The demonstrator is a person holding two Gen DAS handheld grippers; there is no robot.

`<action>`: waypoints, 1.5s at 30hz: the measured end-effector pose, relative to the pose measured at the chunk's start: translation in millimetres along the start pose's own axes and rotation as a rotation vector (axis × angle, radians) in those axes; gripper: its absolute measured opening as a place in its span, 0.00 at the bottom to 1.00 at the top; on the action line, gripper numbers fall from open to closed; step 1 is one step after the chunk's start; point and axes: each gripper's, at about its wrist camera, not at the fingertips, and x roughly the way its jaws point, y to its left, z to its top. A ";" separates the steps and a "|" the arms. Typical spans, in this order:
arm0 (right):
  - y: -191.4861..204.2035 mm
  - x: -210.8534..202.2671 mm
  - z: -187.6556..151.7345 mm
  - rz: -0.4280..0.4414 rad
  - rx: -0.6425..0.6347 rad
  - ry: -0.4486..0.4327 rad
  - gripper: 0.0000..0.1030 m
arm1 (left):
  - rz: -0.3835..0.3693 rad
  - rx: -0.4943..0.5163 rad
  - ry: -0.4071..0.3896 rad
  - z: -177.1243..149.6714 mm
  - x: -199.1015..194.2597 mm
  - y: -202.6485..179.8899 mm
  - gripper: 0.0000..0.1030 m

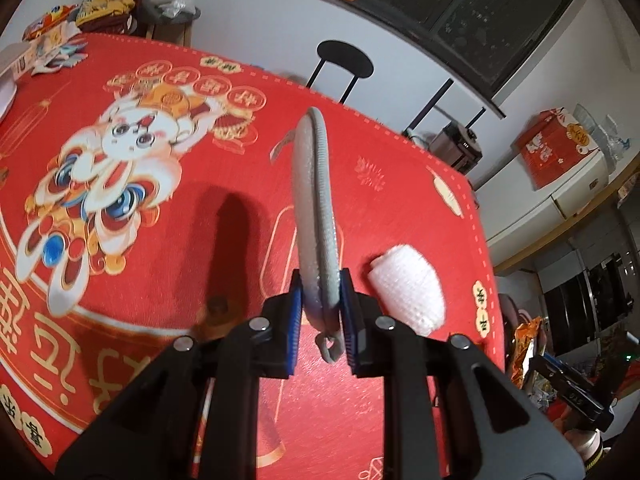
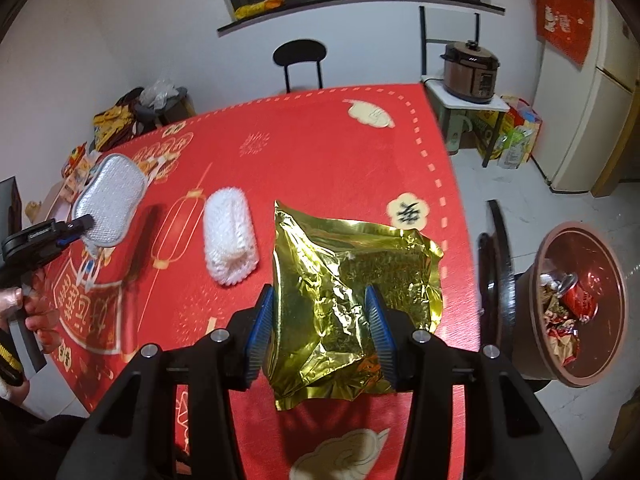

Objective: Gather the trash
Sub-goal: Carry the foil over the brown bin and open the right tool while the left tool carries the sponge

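My left gripper is shut on a grey scouring pad, seen edge-on and lifted off the red tablecloth. The right wrist view shows that pad flat-on, silvery, held up by the left gripper at the left. My right gripper is shut on a crumpled gold foil bag, raised just above the cloth; the same bag shows at the lower right of the left wrist view. A white foam net sleeve lies on the table between the two grippers, also seen as the foam net.
A round brown trash bin with wrappers inside stands on the floor right of the table, behind a black chair back. A black stool stands at the far table edge. Packets and boxes crowd the far left corner.
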 end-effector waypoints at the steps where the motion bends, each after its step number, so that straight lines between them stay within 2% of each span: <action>1: -5.8 -3.3 1.5 -0.008 0.008 -0.010 0.45 | -0.001 0.004 -0.007 2.0 -2.5 -3.1 0.20; 8: -67.7 -30.2 12.3 -0.109 0.074 -0.078 0.45 | -0.022 0.028 -0.046 6.8 -17.7 -30.5 0.20; 12: -122.7 -45.0 16.4 -0.188 0.127 -0.102 0.45 | -0.036 0.041 -0.058 7.2 -21.3 -47.9 0.20; 19: -210.6 -46.8 17.8 -0.287 0.208 -0.086 0.46 | -0.063 0.070 -0.069 2.6 -23.6 -86.9 0.20; 25: -260.0 -39.6 16.9 -0.341 0.245 -0.061 0.50 | -0.085 0.114 -0.075 -1.0 -23.3 -125.8 0.20; 27: -270.6 -43.0 17.8 -0.352 0.262 -0.071 0.58 | -0.096 0.136 -0.072 -3.2 -20.8 -141.0 0.20; 32: -275.6 -59.4 18.0 -0.366 0.279 -0.111 0.69 | -0.134 0.191 -0.052 -8.6 -12.1 -174.3 0.20; 36: -273.7 -83.2 14.4 -0.393 0.283 -0.153 0.86 | -0.188 0.257 -0.024 -15.2 -0.9 -208.0 0.20; 39: -270.9 -104.7 7.2 -0.393 0.294 -0.185 0.95 | -0.238 0.311 0.000 -22.4 8.2 -236.5 0.20; 45: -266.1 -142.0 -12.0 -0.417 0.332 -0.229 0.95 | -0.351 0.410 0.069 -42.3 31.5 -299.2 0.20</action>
